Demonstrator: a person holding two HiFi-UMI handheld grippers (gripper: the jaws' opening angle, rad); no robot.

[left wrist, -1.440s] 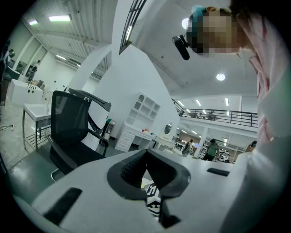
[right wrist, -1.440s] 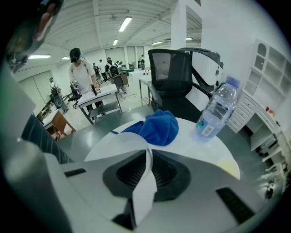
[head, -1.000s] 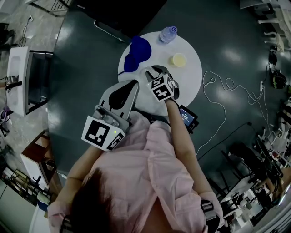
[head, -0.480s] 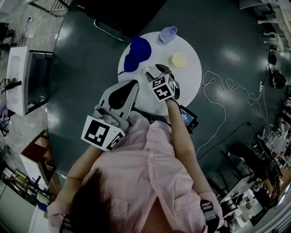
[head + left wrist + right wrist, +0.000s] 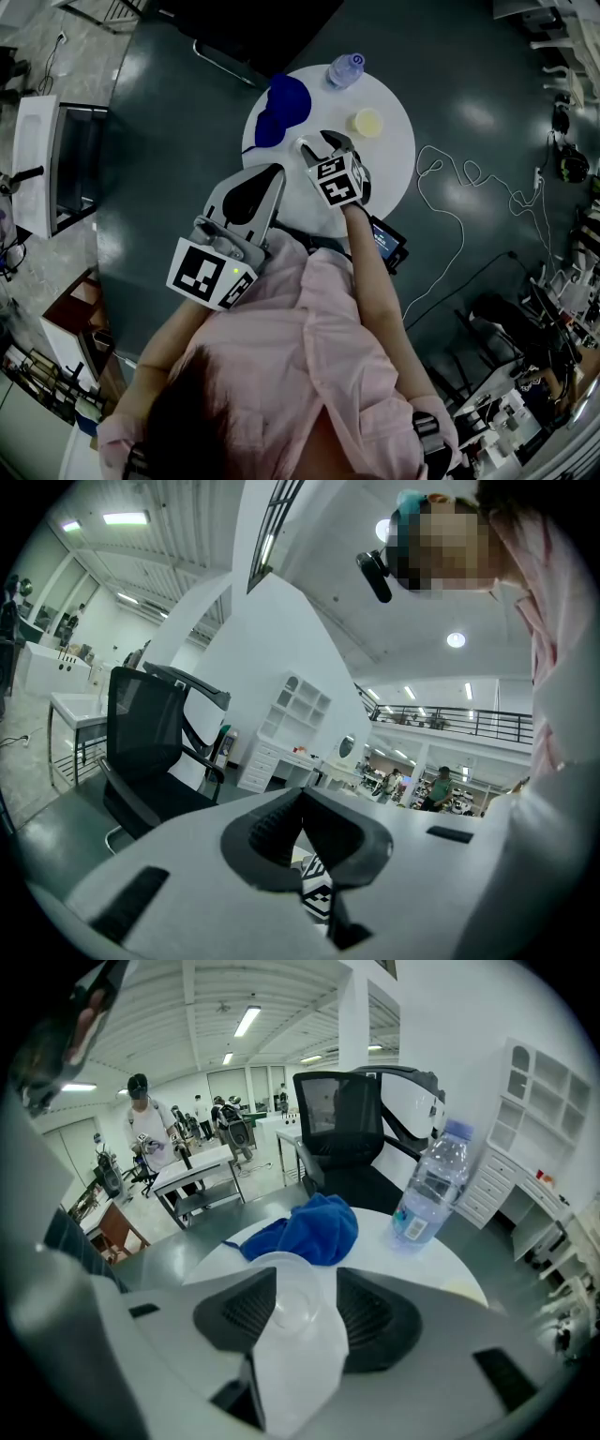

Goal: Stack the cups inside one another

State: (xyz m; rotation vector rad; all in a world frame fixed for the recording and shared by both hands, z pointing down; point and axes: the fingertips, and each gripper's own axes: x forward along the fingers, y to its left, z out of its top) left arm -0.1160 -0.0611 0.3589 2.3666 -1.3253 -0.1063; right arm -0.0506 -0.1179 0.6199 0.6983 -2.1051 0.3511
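Head view: your right gripper (image 5: 317,147) is over the white table (image 5: 394,159), with the blue cloth (image 5: 279,105) at 11 o'clock.
Left gripper view: your left gripper (image 5: 302,797) is closed and holds nothing.
Right gripper view: the jaws have just been opening wide, and the clear cup (image 5: 296,1309) stands between them.

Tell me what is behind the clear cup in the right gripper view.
A blue cloth lies on the table behind the clear cup, and a water bottle stands farther back, to the right. The cup's rim covers the cloth's near edge; anything under the cloth cannot be seen.
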